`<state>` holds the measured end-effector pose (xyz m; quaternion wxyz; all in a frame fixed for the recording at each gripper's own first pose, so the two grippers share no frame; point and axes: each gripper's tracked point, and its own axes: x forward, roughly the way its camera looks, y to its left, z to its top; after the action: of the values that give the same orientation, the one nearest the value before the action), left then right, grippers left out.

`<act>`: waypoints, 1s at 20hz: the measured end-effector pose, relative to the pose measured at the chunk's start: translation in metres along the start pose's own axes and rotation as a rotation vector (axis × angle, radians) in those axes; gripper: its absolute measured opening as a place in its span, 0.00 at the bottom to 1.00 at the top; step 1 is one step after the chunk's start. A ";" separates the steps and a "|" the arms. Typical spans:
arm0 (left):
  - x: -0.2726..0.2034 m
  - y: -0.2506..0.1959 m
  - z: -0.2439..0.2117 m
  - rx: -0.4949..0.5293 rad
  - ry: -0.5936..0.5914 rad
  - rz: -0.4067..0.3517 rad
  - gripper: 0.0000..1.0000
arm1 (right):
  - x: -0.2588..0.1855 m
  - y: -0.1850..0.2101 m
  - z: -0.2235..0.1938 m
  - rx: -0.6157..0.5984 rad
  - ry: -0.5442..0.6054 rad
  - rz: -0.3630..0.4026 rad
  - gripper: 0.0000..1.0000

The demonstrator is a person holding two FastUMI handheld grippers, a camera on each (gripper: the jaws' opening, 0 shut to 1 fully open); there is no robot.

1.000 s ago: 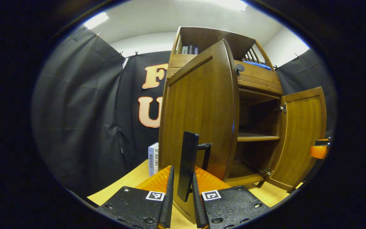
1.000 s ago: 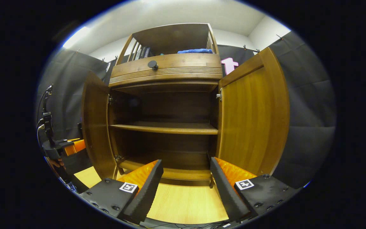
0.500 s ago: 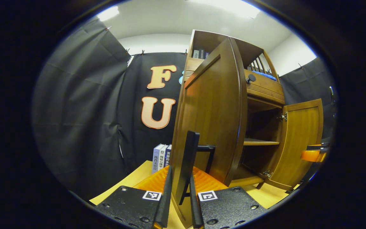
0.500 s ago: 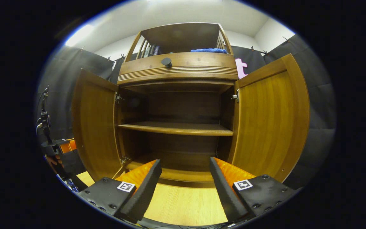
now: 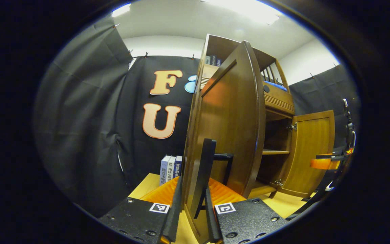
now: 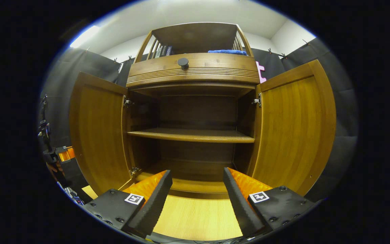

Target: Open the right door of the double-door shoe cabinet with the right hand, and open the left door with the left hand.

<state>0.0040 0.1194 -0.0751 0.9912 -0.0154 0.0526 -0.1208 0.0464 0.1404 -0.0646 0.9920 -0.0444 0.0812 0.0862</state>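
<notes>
At the near edge of the left gripper view, the left gripper (image 5: 191,206) sits clamped narrow on the left door's handle (image 5: 203,176), a dark upright bar on two standoffs; both fingers press its sides. Left door (image 5: 227,122) is swung well out, approx. edge-on to the camera. In the right gripper view, the right gripper (image 6: 196,196) hangs with jaws wide, holding nothing, centred in front of the cabinet opening, above the table (image 6: 198,220).

Handling (judgement): doors are rigid wood panels on metal hinges; expect moderate weight, no flex, motion along a fixed arc only. Grip pt. = bar handle, mid-length; a smooth bar may slip if pulled off-axis, so follow the arc.

Farther off: shoe cabinet (image 6: 195,67) stands on the table, both doors open, right door (image 6: 293,128) swung out w/ inner face showing. One shelf (image 6: 191,135) inside, bare. Round knob (image 6: 182,62) on the drawer front above; blue cloth (image 6: 227,52) and books up top. More books (image 5: 169,167) stand beside the cabinet, behind the left door, near its swing path; possible stop if opened further. Task looks approx. complete.
</notes>
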 end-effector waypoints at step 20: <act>-0.074 -0.045 0.009 0.049 0.033 0.142 0.36 | 0.032 0.010 -0.002 0.027 0.039 0.218 0.94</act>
<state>-0.0770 0.0938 -0.0566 0.9963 0.0146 0.0668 -0.0518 0.0754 0.1557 -0.0724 0.9755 -0.0235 0.1060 0.1915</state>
